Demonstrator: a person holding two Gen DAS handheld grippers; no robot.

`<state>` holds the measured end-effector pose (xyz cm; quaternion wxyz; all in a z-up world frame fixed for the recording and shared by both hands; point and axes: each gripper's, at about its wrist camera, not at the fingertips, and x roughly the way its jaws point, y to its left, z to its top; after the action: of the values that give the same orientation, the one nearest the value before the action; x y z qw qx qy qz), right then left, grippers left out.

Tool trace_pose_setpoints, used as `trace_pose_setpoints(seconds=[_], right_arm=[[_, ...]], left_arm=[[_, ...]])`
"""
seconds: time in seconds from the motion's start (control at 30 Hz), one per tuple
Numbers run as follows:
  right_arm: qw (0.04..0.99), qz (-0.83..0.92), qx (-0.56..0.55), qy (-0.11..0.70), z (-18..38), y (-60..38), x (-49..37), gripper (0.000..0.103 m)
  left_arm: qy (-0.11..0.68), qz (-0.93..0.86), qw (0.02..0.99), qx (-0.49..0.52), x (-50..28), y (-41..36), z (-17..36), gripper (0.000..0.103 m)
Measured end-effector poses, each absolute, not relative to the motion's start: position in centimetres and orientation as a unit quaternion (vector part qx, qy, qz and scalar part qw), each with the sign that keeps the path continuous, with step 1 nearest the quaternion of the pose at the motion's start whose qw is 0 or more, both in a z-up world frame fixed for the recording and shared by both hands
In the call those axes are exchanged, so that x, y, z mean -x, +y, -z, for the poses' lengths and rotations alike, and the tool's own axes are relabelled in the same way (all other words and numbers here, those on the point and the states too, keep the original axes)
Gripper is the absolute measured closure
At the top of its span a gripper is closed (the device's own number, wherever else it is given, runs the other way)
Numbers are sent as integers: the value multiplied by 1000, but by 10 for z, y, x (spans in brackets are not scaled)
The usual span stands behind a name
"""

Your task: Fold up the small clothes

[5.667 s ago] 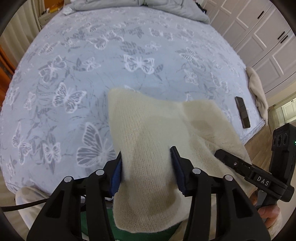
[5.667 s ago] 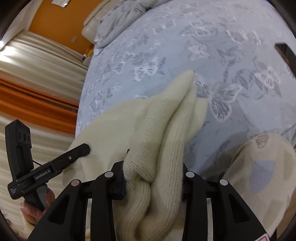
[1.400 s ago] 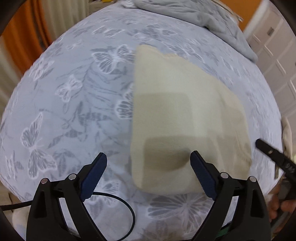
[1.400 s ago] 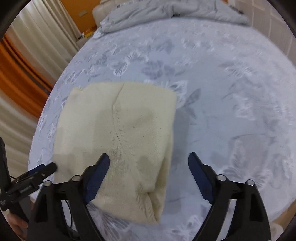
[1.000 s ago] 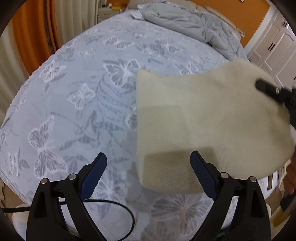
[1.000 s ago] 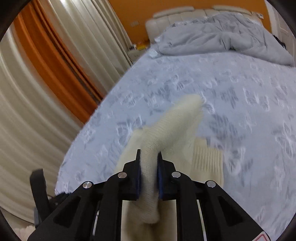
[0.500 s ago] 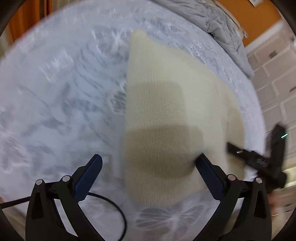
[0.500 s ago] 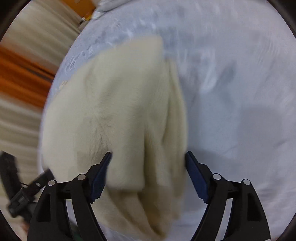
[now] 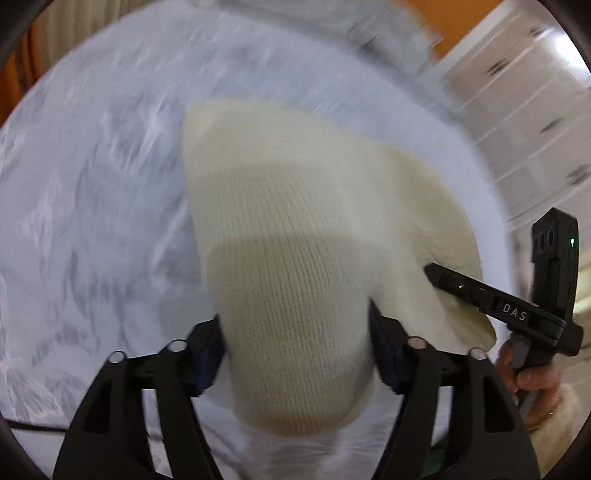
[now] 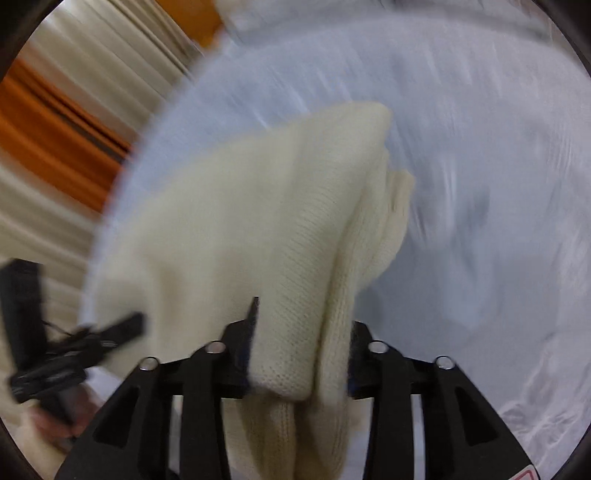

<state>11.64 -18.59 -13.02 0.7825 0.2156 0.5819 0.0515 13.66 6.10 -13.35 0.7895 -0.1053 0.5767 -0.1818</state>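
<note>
A cream knitted garment [image 9: 295, 240] lies folded on the blue butterfly-print bedspread [image 9: 92, 184]. My left gripper [image 9: 295, 332] is closed on its near left part, the knit bulging between the jaws. My right gripper [image 10: 299, 350] is closed on the near right part of the garment [image 10: 258, 221], where several layers bunch and hang down between the jaws. The other gripper shows at the edge of each view, the right one in the left wrist view [image 9: 498, 306] and the left one in the right wrist view [image 10: 74, 347]. Both views are motion-blurred.
A rumpled grey duvet [image 9: 369, 22] lies at the far end of the bed. White wardrobe doors [image 9: 535, 110] stand to the right. Orange and cream curtains [image 10: 55, 129] hang on the left side. A black cable [image 9: 33, 424] runs off my left gripper.
Both grippers were open over the flat garment half a second ago; now both have closed on its near edge. Earlier the right gripper folded one side over.
</note>
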Motion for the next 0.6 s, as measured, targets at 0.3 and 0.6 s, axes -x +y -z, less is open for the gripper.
trace_pose_setpoints(seconds=[0.3, 0.6], right_arm=[[866, 38, -121, 484, 23, -175, -32, 49], [864, 56, -64, 496, 41, -120, 42, 39]], left_arm=[[491, 89, 866, 6, -75, 64, 59, 11], [479, 30, 877, -33, -23, 46, 44, 7]])
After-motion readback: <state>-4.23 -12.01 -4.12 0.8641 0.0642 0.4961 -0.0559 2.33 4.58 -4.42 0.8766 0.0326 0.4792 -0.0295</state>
